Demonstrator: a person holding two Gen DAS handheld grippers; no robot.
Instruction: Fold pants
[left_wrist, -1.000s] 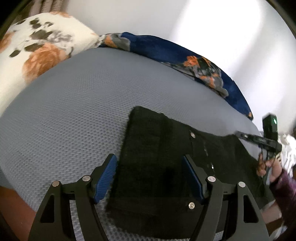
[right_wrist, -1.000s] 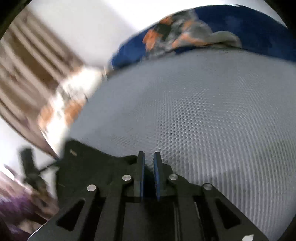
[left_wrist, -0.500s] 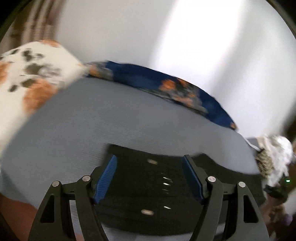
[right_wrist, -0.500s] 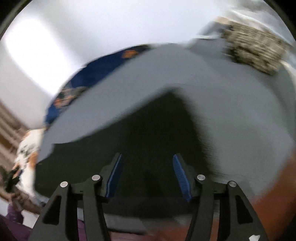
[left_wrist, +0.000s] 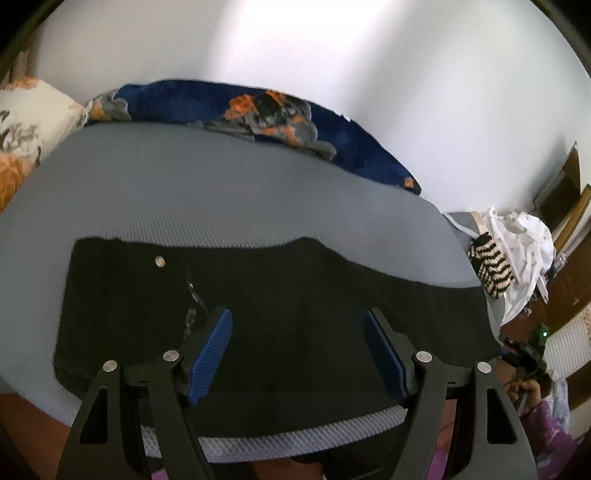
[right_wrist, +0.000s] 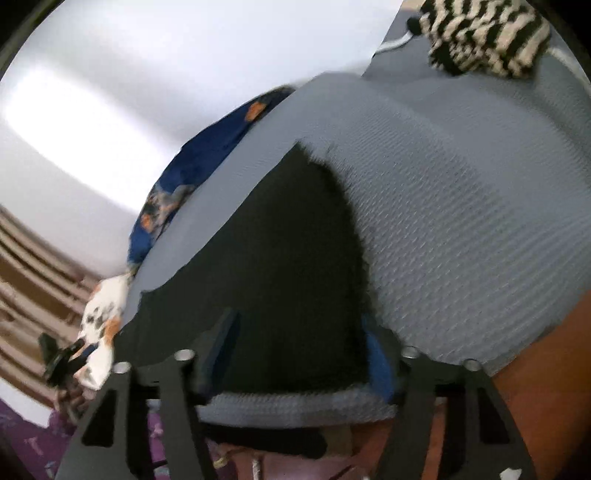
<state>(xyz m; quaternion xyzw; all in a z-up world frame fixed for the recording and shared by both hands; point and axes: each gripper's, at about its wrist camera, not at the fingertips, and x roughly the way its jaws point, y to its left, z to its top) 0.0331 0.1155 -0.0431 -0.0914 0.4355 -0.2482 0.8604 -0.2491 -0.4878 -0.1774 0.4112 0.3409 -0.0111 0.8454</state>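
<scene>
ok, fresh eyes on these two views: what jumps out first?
The black pants dominate, spread lengthwise across the near part of the grey mat, with a metal button near their left end. The left gripper hangs open above them, and the right gripper straddles their other end, jaws closing, nothing pinched yet. Behind, a blue floral blanket lies along the white wall.
</scene>
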